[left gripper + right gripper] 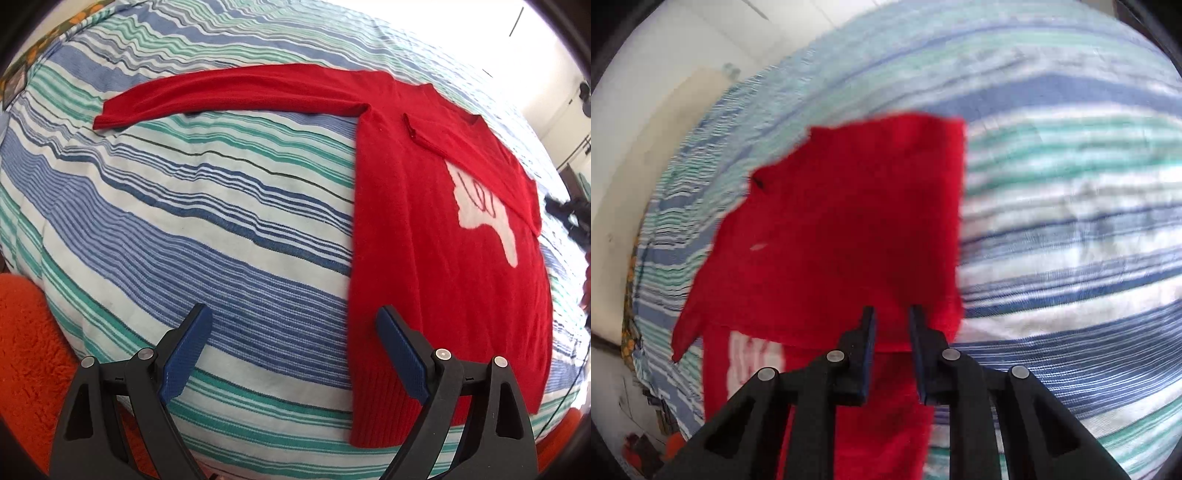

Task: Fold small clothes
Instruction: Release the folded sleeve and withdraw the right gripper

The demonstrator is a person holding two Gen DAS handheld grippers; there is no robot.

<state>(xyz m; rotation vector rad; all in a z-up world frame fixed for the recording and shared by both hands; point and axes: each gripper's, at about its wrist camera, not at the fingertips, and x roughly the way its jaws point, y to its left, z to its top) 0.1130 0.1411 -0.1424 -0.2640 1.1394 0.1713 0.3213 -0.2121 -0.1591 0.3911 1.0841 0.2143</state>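
Red sweater (436, 236) on striped bedspread (221, 221); orange rug (26, 350) apparently alongside.

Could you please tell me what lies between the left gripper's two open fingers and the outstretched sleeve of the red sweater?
Only bare striped blue, green and white bedspread lies between the left gripper and the red knitted sweater's outstretched sleeve, as the left wrist view shows.

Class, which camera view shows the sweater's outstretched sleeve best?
The left wrist view: the red sweater has its long sleeve lying sharp and full-length across the striped bedspread. The right wrist view is blurred; that sleeve isn't discernible.
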